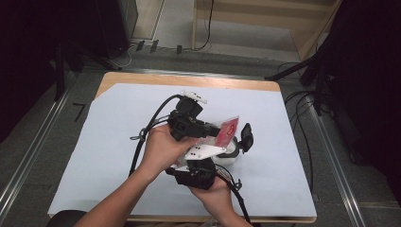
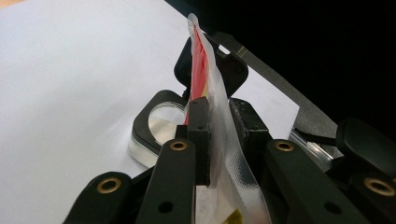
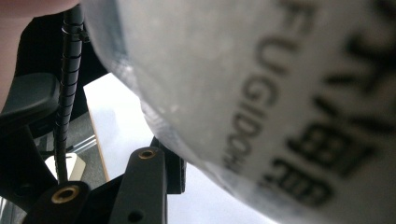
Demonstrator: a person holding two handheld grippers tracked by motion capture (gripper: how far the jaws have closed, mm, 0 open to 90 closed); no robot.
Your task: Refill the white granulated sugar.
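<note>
A sachet (image 1: 230, 129), red with a clear sealed edge, is pinched upright in my left gripper (image 1: 213, 130), whose jaws are shut on it (image 2: 219, 114). Just beyond it a pale round container (image 1: 231, 159) with a black rim (image 2: 142, 122) has its black flip lid (image 2: 229, 70) standing open. My right gripper (image 1: 221, 161) comes from the near side and holds that container. In the right gripper view the container's wall (image 3: 261, 93), with dark printed letters, sits very close against one black finger (image 3: 169, 164); the other finger is hidden behind it.
A white sheet (image 1: 118, 142) covers the wooden table (image 1: 142, 78). Black cables (image 1: 142, 137) trail from both grippers across it. Dark stands and loose cables (image 1: 302, 99) lie on the floor past the right and far edges.
</note>
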